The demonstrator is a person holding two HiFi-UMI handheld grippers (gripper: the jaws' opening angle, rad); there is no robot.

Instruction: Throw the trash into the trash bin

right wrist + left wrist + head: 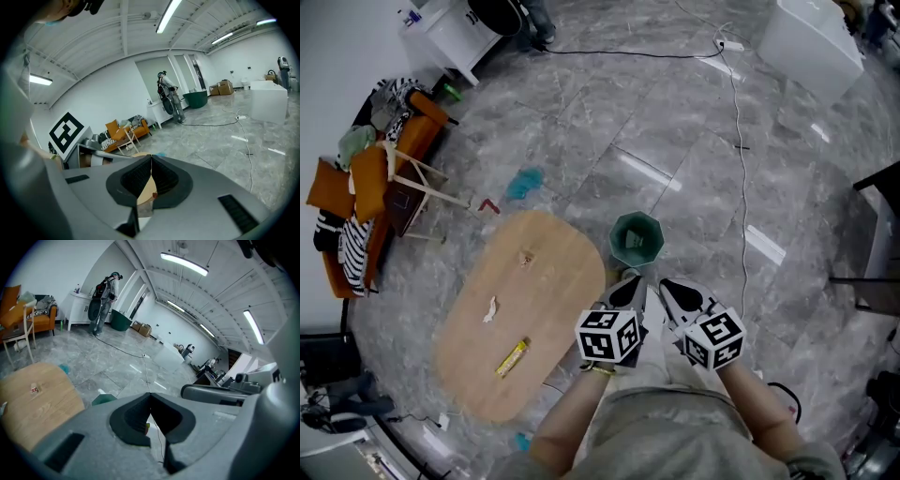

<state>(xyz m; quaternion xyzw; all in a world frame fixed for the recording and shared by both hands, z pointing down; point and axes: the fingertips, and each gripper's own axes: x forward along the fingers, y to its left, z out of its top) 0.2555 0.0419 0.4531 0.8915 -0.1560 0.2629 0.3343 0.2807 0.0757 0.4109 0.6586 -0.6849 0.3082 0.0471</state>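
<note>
An oval wooden table (pixel 553 281) holds a yellow wrapper (pixel 512 358), a white crumpled scrap (pixel 490 308) and a small piece of trash (pixel 525 258). A green trash bin (pixel 636 238) stands on the floor by the table's far right edge. My left gripper (pixel 626 287) and right gripper (pixel 677 294) hover side by side just short of the bin, both shut with nothing between the jaws. The left gripper view shows its shut tips (pixel 150 398), the table (pixel 33 397) to the left and a corner of the bin (pixel 104 400). In the right gripper view the tips (pixel 151 161) are also shut.
An orange sofa (pixel 356 187) heaped with clothes and a wooden chair (pixel 417 183) stand at the left. A teal scrap (pixel 523 183) lies on the floor beyond the table. A cable (pixel 739 122) runs across the tiles. A white box (pixel 811 37) sits far right, and a person (pixel 104 301) stands at the back.
</note>
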